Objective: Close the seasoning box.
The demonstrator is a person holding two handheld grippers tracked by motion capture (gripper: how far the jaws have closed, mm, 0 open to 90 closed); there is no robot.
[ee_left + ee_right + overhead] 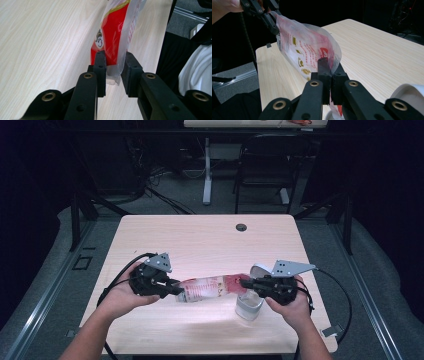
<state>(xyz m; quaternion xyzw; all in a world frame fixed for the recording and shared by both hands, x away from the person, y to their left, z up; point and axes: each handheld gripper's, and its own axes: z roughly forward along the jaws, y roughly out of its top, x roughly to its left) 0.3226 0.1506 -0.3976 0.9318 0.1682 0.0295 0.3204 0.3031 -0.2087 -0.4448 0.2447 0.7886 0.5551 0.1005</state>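
A clear plastic bag with red print hangs stretched between my two grippers, just above the light wooden table. My left gripper is shut on the bag's left end. In the left gripper view the bag sits between the black fingers of that gripper. My right gripper is shut on the bag's right end; its jaws press together on the film of the bag. A clear cup stands under the right gripper.
A white round lid lies just behind the right gripper, and the lid also sits at the lower right of the right gripper view. A cable hole marks the table's far side. A dark chair stands beyond the table.
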